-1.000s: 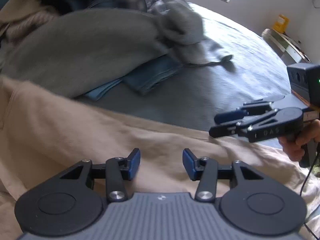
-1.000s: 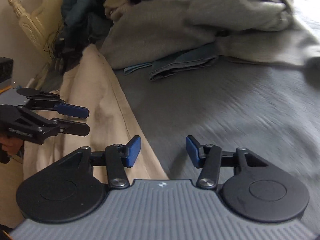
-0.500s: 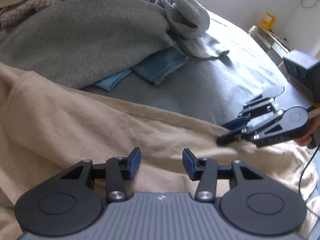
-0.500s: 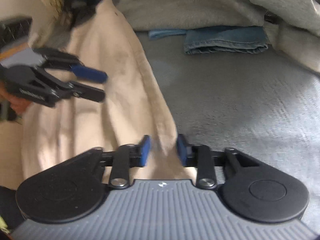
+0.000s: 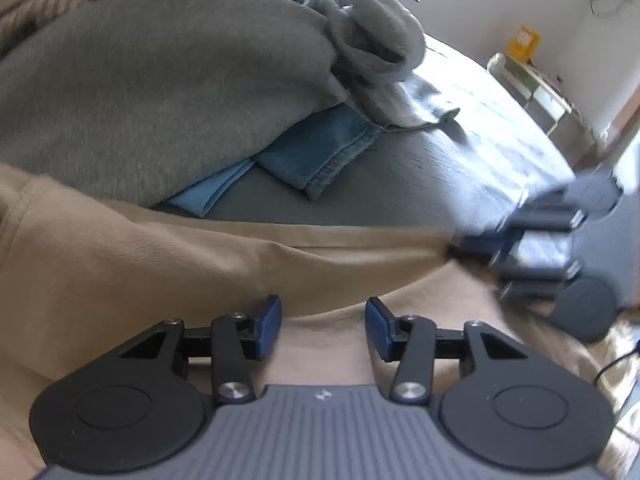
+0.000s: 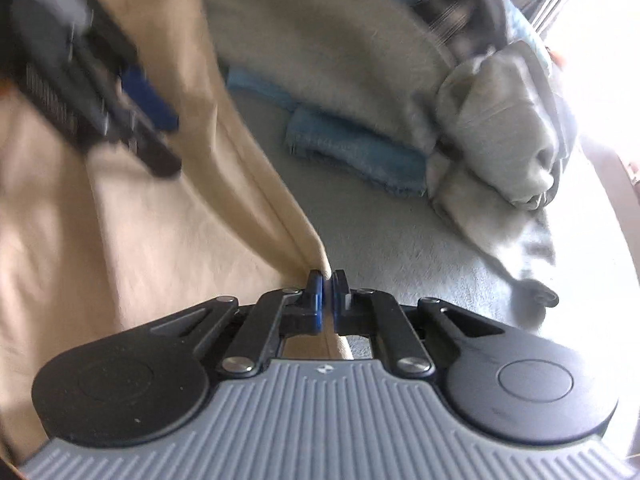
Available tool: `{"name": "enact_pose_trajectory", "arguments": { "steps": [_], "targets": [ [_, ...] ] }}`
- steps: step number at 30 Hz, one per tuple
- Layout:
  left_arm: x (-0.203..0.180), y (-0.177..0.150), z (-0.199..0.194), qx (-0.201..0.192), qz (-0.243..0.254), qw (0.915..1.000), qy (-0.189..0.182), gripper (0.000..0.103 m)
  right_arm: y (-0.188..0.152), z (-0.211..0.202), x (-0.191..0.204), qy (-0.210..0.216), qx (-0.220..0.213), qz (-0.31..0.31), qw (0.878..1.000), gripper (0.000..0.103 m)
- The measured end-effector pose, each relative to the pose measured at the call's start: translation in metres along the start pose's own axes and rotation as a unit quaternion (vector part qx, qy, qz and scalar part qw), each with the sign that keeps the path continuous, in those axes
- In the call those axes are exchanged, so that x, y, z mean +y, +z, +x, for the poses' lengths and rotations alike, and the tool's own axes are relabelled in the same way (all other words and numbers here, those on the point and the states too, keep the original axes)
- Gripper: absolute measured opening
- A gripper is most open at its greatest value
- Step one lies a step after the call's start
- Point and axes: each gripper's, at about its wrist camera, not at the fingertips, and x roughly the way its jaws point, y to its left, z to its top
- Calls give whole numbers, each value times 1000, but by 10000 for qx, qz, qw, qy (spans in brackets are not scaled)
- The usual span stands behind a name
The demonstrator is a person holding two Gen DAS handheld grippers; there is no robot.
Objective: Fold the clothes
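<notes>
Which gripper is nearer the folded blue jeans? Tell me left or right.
Cannot tell. Both sit well short of the blue jeans. The right gripper is shut on the beige garment's edge; the left gripper hovers open over the same garment.

beige cotton garment (image 5: 168, 264): spread on grey bed cover (image 5: 420, 184), nearest
folded blue denim jeans (image 5: 324, 152): behind it, under grey fleece sweatshirt (image 5: 160, 92)

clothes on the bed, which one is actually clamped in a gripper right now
The beige garment: the right gripper is shut on its edge. The grey sweatshirt and folded jeans lie untouched behind.
</notes>
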Motion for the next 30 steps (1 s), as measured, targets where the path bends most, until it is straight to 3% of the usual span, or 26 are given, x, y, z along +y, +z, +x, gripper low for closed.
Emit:
{"name": "enact_pose_trajectory", "arguments": {
  "steps": [4,6,8,10,12,14,19,30],
  "targets": [
    [3,3,-23,-65,71,10000,-26,50,4,0,-22,506,183,496,9973,10],
    [12,3,-38,-164,-114,9998,-65,50,4,-15,-46,786,107,875,9930,30],
    [23,3,-54,-325,-315,9990,-36,50,9,-29,-71,1186,-77,1304,9843,39],
    [34,3,-67,-512,-505,9974,43,50,21,-29,-90,1704,-370,1889,9664,41],
    [48,3,-71,-595,-666,9959,163,50,37,-21,-107,2259,-665,2505,9390,41],
    [60,0,-67,-525,-807,9948,317,50,58,8,-109,2696,-836,2708,9203,41],
    [79,-11,-61,-434,-1006,9931,417,49,106,96,-90,3694,-599,2939,8795,41],
    [93,-30,-62,-531,-1136,9914,373,47,159,122,-42,3821,-418,1832,9048,36]
  ]
}}
